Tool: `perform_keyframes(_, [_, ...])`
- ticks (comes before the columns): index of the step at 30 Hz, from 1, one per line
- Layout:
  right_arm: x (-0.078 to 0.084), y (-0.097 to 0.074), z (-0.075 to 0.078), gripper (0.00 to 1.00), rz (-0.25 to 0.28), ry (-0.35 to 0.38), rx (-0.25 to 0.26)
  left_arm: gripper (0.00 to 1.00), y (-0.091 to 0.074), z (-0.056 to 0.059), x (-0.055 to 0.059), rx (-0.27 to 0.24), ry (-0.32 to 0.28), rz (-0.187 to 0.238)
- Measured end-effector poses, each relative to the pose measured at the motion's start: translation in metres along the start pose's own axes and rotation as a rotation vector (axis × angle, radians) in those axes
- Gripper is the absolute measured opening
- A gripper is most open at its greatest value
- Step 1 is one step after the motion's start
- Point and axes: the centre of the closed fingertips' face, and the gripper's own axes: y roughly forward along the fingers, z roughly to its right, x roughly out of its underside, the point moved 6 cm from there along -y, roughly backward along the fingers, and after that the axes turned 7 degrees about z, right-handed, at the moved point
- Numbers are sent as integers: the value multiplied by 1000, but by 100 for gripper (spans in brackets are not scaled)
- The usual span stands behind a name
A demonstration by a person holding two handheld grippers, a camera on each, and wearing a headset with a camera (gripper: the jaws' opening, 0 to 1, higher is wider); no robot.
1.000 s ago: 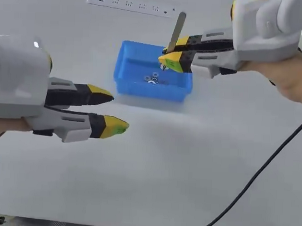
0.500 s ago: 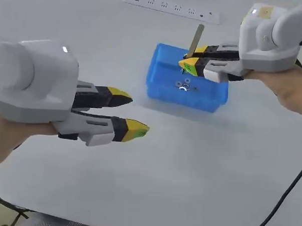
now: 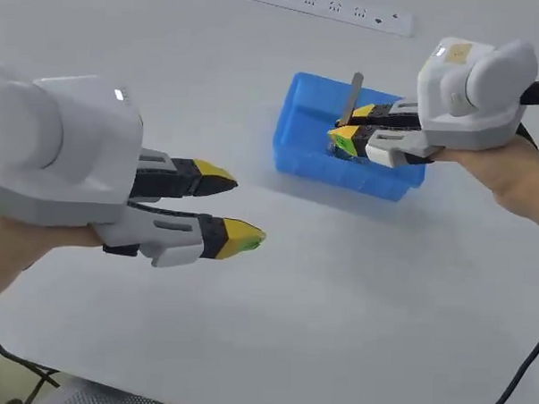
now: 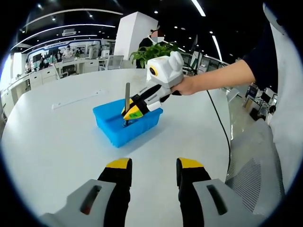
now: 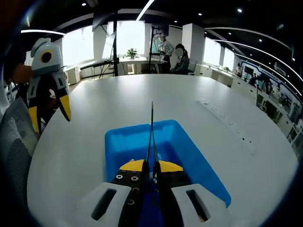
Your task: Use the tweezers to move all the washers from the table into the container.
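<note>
A blue container stands on the white table. My right gripper hovers low over its right half, shut on metal tweezers whose handle end sticks up behind the jaws. In the right gripper view the tweezers run forward between the shut jaws over the container. My left gripper is open and holds nothing, left of the container above the bare table. The left gripper view shows the container ahead, with the right gripper above it. The gripper hides any washers inside.
A white power strip lies at the far side of the table. A black cable runs off at the lower right. The table's near edge is at the lower left. People stand across the room.
My right gripper has sunk lower with the tweezers, into the container's right half. The head camera has shifted, so the whole scene sits differently. The left gripper stays open.
</note>
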Motion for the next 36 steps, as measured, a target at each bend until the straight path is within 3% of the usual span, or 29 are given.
perform_keyframes(11, [-1,0,-2,10,0,-3,2,40,0,4,2,9,17,-24])
perform_keyframes(23, [-3,-1,-2,11,5,-4,12,40,-1,4,0,7,15,-18])
perform_keyframes(36, [-20,-8,7,10,90,36,45,40,-1,5,-6,12,27,-8])
